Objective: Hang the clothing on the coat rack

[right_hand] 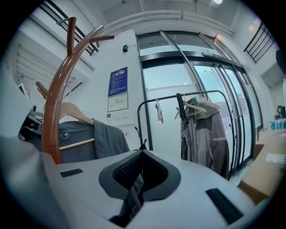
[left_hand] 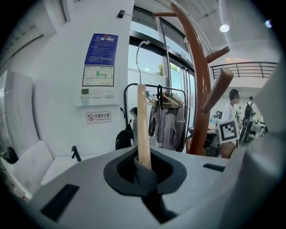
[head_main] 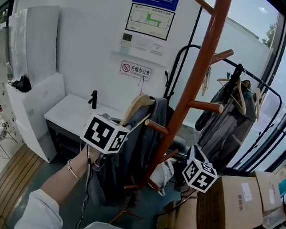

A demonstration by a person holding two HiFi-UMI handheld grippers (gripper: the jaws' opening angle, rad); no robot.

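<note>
The reddish-brown coat rack (head_main: 196, 86) stands in the middle, its pegs angled upward. A grey jacket (head_main: 128, 160) hangs on a wooden hanger (head_main: 136, 106) just left of the pole. My left gripper (head_main: 106, 134) is shut on that hanger (left_hand: 143, 129) and a fold of grey cloth, and its metal hook (left_hand: 139, 49) rises left of the rack (left_hand: 201, 89). My right gripper (head_main: 198, 175), low and right of the pole, is shut on a strip of the jacket's grey fabric (right_hand: 132, 197). From it I see the hanger's shoulder (right_hand: 73, 112) behind the rack (right_hand: 56, 120).
A black clothes rail (head_main: 266, 93) with grey jackets on hangers stands at the back right. Cardboard boxes (head_main: 240, 201) sit on the floor to the right. A white table (head_main: 78, 111) is against the wall on the left. A person (left_hand: 230, 116) stands far behind the rack.
</note>
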